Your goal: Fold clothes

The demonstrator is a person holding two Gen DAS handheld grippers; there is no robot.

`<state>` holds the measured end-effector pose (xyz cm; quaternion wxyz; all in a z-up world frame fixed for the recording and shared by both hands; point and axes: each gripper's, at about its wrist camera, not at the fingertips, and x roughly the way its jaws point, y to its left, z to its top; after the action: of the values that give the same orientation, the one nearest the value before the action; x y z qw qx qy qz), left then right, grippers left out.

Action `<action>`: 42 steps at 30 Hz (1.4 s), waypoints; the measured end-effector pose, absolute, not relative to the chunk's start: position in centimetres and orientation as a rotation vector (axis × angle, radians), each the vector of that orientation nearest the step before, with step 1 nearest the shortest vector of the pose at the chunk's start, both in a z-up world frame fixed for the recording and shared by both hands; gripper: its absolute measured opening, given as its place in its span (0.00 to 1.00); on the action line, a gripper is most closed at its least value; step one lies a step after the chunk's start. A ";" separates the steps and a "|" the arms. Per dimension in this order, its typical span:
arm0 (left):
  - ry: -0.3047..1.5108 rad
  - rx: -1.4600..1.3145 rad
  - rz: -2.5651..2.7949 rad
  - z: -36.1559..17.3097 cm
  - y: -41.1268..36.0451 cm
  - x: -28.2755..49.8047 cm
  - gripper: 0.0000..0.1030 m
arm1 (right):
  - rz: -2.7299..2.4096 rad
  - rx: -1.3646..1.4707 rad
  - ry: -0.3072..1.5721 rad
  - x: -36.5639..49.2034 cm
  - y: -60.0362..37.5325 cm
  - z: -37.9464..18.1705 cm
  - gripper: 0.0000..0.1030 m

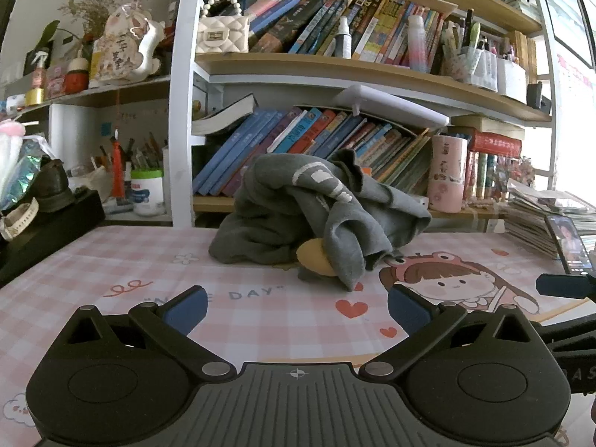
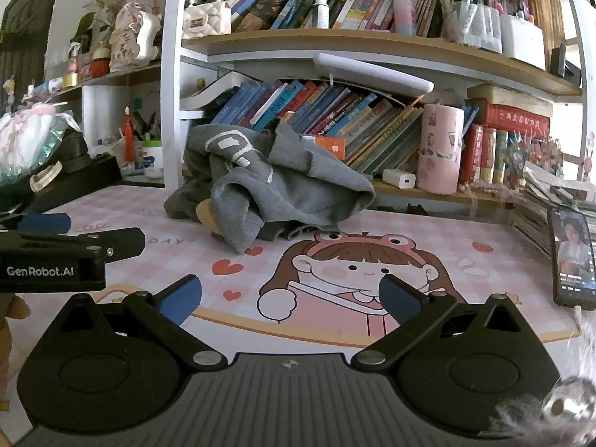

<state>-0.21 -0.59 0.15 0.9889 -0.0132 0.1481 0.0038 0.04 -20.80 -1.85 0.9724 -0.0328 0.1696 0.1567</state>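
Observation:
A crumpled grey garment (image 1: 309, 216) with white print and a tan patch lies in a heap at the back of the pink checked desk mat (image 1: 111, 268), against the bookshelf. In the right wrist view the same grey garment (image 2: 268, 186) sits left of centre. My left gripper (image 1: 296, 311) is open, low over the mat and well short of the garment, with nothing between its blue pads. My right gripper (image 2: 288, 298) is also open and empty, over the cartoon girl print. The left gripper's body (image 2: 56, 253) shows at the left of the right wrist view.
A white bookshelf (image 1: 182, 111) packed with books stands behind the mat. A pink cup (image 2: 439, 149) and a white charger (image 2: 400, 178) sit on its lowest shelf. A phone (image 2: 573, 257) lies lit at the right, beside stacked magazines (image 1: 540, 223). Black boxes (image 1: 44, 231) are at the left.

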 end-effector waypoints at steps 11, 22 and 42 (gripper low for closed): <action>0.289 0.003 0.025 0.2 -1.1 -0.4 1.00 | 0.365 -0.053 0.353 0.2 -20.9 -1.9 1.00; 0.387 -0.081 -0.026 -0.4 0.1 1.7 1.00 | 0.479 0.026 0.364 5.2 -22.3 -0.9 1.00; 0.468 0.041 0.018 -0.8 -5.1 15.8 0.80 | 0.484 0.348 0.515 10.9 -27.6 -2.7 0.89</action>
<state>15.79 -5.10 -0.79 0.9725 0.0202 0.2319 0.0087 10.92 -27.62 -2.70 0.9234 0.1697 0.2507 0.2360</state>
